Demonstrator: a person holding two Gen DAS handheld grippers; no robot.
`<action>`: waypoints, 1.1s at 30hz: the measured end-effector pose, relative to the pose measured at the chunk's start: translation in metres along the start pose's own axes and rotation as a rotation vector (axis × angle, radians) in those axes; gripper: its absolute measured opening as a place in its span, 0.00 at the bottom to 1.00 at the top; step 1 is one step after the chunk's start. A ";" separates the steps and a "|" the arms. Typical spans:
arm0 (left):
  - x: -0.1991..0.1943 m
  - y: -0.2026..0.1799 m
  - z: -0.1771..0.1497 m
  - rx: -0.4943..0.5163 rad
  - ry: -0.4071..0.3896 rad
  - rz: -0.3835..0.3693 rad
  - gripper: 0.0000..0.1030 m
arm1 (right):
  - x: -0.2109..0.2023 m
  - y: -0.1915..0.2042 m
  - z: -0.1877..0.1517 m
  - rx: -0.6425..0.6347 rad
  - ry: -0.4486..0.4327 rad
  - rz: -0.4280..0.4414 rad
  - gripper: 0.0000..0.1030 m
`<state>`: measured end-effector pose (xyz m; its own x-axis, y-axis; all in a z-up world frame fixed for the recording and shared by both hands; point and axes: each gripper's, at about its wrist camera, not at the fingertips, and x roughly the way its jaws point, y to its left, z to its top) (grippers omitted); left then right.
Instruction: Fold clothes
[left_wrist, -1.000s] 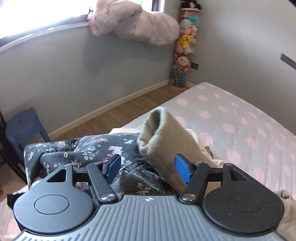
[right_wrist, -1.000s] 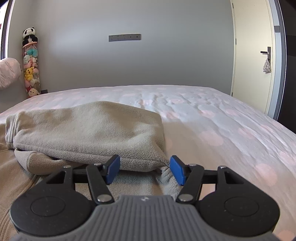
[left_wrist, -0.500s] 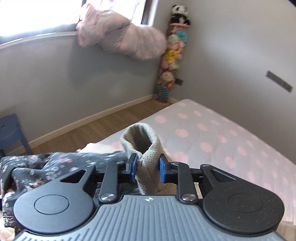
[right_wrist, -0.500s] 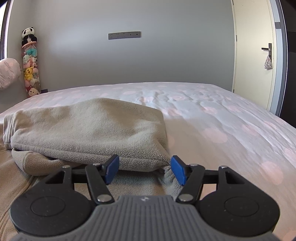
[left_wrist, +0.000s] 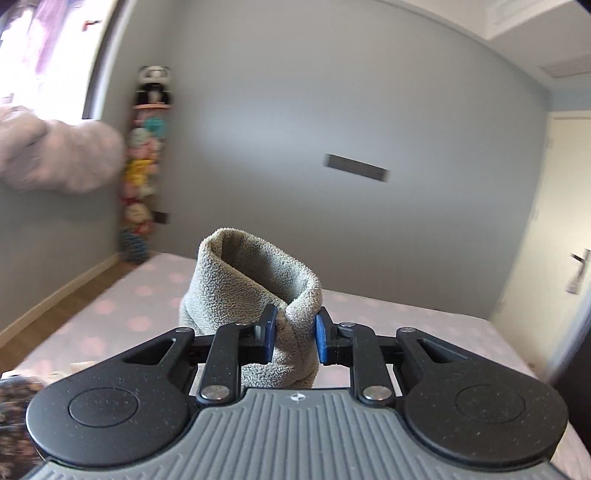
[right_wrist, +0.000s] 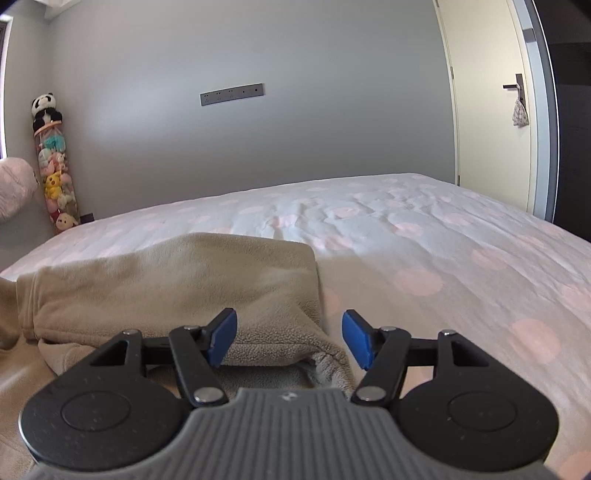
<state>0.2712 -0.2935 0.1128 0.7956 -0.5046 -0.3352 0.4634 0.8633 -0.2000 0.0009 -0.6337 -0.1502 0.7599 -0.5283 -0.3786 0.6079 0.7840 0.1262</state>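
Left gripper (left_wrist: 294, 334): jaws closing, blue pads (left_wrist: 269, 334) already pressing both sides of a pinched bit of beige fleece. It's a cuff or tube end of the beige fleece garment (left_wrist: 255, 295); the open mouth of the tube stands up above the pads, rim curled toward the lens. So I read that hand as grasping the fleece, lifted clear of the bed in that view. Background there is motion-blurred.

Right gripper (right_wrist: 289, 338): jaws apart, nothing between the pads, released. It hovers low over the near edge of the fleece pile. Right pad (right_wrist: 356, 341) sits above a loose grey-beige corner poking out from under the fold; I can't tell if it touches.

In the right wrist view the main body of the garment (right_wrist: 173, 288) lies on the bed (right_wrist: 461, 266), folded over once, top layer ending in a rounded fold on the picture's right side, lower layer spreading toward the lens and to the left edge. Sheet is pale with pink dots, wrinkled in the middle.

Other bits: dark floral fabric (left_wrist: 14, 413) at the bottom left corner of the left wrist view, tower of plush toys (right_wrist: 55, 166) in the room corner with a panda on top, grey socket strip (right_wrist: 232, 94) on the wall, door (right_wrist: 491, 110) on the right with a small pouch on the handle.
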 end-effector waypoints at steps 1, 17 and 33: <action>0.006 -0.018 -0.001 0.013 0.003 -0.027 0.18 | -0.001 -0.001 0.001 0.008 -0.004 0.003 0.64; 0.150 -0.234 -0.134 0.230 0.294 -0.368 0.18 | 0.003 -0.024 0.012 0.046 -0.041 0.001 0.65; 0.267 -0.288 -0.296 0.280 0.638 -0.426 0.19 | 0.037 -0.044 -0.002 0.111 0.055 -0.010 0.65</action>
<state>0.2349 -0.6778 -0.1912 0.1931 -0.6217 -0.7590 0.8234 0.5234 -0.2193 0.0018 -0.6873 -0.1712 0.7419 -0.5146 -0.4298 0.6393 0.7361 0.2222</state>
